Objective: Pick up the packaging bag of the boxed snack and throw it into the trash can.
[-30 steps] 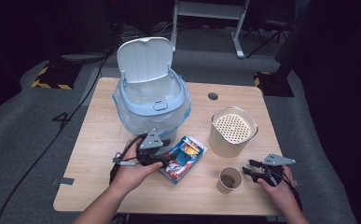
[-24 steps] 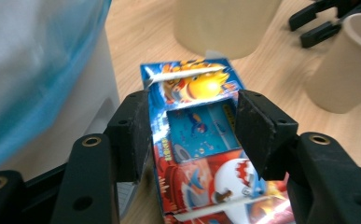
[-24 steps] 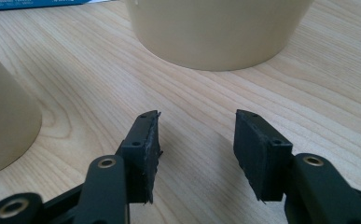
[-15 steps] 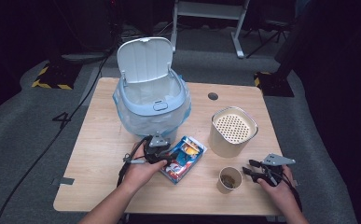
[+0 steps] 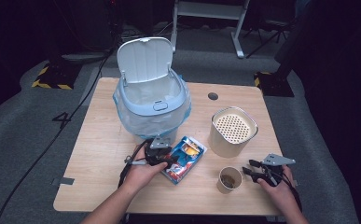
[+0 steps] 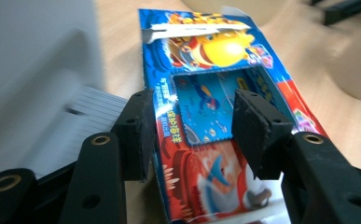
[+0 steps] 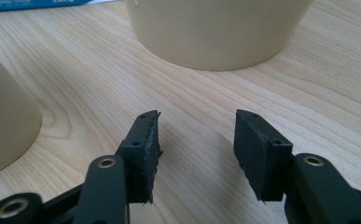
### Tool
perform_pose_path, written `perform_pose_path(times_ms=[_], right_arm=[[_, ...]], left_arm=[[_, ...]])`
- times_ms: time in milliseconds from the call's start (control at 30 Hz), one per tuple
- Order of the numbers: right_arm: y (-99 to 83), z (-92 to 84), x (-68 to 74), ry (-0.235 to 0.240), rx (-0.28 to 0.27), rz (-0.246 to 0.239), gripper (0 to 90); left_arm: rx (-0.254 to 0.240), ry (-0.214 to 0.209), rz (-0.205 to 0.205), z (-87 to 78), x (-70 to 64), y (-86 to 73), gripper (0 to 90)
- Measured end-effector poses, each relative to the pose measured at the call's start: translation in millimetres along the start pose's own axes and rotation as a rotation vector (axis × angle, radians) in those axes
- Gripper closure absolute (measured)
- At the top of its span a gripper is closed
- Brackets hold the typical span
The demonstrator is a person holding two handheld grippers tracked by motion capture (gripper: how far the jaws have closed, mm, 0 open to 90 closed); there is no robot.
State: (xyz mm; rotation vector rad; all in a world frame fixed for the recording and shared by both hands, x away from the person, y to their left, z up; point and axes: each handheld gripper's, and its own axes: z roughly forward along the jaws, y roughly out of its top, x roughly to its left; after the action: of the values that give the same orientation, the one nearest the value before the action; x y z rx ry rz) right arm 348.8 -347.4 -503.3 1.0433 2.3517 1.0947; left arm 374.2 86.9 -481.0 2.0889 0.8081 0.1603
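1. We see the left hand-held gripper (image 5: 169,159) low over the pale wooden counter (image 5: 99,140), its jaws straddling the flat, glossy blue-and-red snack packet printed with a yellow cartoon figure (image 6: 215,107).
2. In the left gripper view, the left pad lies against the packet's long edge, while the right pad sits over the printed face; we cannot tell whether it presses on it. The jaws have just been closing, with the packet between them.
3. The packet lies flat on the counter, extending forward from the left hand-held gripper's jaws.
4. Just beyond the left hand-held gripper stands the light-blue plastic bin (image 5: 152,105), lined with a clear bag, its hinged lid raised.
5. We see the right hand-held gripper (image 5: 247,169) resting at the counter's near edge, its jaws spread with nothing but bare wood between them, as the right gripper view shows.
6. Just ahead of its tips stands the small tan paper cup (image 5: 229,179) with a brown residue inside.
7. Farther ahead of the right hand-held gripper stands the cream cylindrical canister with a perforated top (image 5: 232,130), well apart from the jaws.
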Motion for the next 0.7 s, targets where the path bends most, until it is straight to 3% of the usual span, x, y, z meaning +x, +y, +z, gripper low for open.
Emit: perform_pose_path(times_ms=[267,433,567,700], right_arm=[[0.0,0.0,0.0,0.0,0.0,0.0,51.0],[0.0,0.0,-0.1,0.0,0.0,-0.001,51.0],[0.0,0.0,0.0,0.0,0.0,0.0,50.9],[0.0,0.0,0.0,0.0,0.0,0.0,50.9]], left_arm=[[0.024,-0.052,0.055,0.6,-10.8,-3.6,52.4],[0.045,-0.122,0.092,-1.0,-17.2,-3.2,52.8],[0.045,-0.128,0.093,0.6,-16.6,0.9,50.8],[0.026,-0.123,0.055,6.4,-13.8,8.2,50.1]])
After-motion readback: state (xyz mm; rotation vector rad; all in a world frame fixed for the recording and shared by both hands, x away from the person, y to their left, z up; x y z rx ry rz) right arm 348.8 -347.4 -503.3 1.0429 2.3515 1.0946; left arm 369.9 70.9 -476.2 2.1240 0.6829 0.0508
